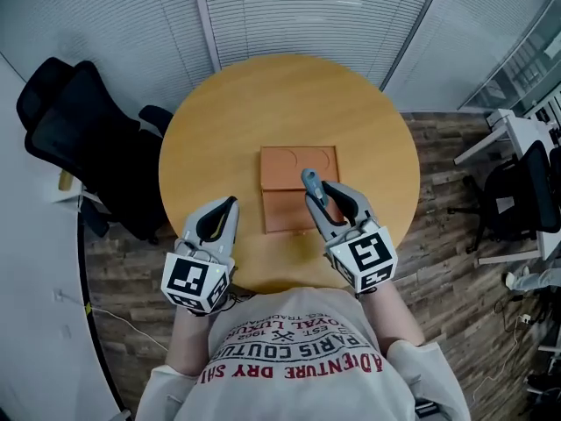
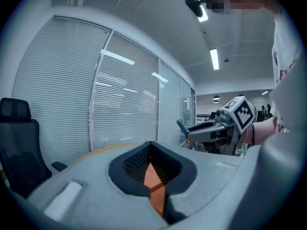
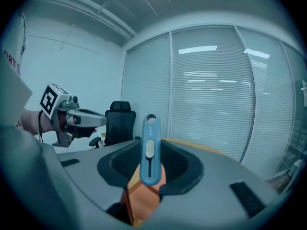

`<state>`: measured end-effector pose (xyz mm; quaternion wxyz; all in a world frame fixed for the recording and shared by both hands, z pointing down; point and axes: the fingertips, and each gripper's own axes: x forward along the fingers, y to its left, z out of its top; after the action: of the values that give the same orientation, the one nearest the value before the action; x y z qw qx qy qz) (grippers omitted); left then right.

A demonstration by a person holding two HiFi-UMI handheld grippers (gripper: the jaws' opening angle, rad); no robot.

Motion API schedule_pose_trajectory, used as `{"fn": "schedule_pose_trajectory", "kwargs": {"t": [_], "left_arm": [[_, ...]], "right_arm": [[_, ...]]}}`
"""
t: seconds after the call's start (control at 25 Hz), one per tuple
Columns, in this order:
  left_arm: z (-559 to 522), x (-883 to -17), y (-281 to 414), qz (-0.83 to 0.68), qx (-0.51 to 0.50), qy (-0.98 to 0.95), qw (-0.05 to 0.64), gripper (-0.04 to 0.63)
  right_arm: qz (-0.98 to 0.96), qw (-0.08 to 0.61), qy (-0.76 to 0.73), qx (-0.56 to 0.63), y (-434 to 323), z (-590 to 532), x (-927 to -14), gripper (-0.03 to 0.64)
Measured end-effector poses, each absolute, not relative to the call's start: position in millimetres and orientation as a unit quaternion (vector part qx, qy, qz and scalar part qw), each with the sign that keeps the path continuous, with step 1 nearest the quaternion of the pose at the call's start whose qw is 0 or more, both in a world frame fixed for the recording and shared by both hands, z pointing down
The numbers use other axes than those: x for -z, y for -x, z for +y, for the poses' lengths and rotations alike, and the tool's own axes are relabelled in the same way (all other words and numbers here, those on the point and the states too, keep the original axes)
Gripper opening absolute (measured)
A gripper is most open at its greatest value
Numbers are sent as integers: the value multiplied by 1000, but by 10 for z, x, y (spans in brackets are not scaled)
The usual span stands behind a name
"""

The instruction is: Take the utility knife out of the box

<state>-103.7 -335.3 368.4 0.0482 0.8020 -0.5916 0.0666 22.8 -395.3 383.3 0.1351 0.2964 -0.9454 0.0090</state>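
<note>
An orange box [image 1: 294, 167] lies open in the middle of the round wooden table [image 1: 219, 121], its lid flat behind the tray. My right gripper [image 1: 323, 193] hovers over the box's near right part, shut on a blue utility knife [image 1: 312, 185]. In the right gripper view the knife [image 3: 150, 147] stands upright between the pads, with the box showing orange below it. My left gripper [image 1: 230, 204] hangs above the table left of the box, fingertips together and nothing in them. Through its jaws, in the left gripper view, a sliver of the orange box [image 2: 154, 186] shows.
Black office chairs [image 1: 79, 139] stand left of the table. At the right are another chair [image 1: 526, 191] and a white desk [image 1: 517, 134]. Slatted blinds close off the far side. The person's torso is close to the table's near edge.
</note>
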Motion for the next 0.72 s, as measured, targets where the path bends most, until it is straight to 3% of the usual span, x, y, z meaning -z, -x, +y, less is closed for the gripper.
{"fn": "schedule_pose_trajectory", "kwargs": {"t": [0.2, 0.72], "left_arm": [[-3373, -3446, 1016, -590, -78, -804, 11, -6], [-3466, -3392, 979, -585, -85, -807, 1, -5]], "right_arm": [[-946, 72, -317, 11, -289, -3883, -3386, 132], [-934, 46, -353, -9, -500, -3986, -3349, 132]]}}
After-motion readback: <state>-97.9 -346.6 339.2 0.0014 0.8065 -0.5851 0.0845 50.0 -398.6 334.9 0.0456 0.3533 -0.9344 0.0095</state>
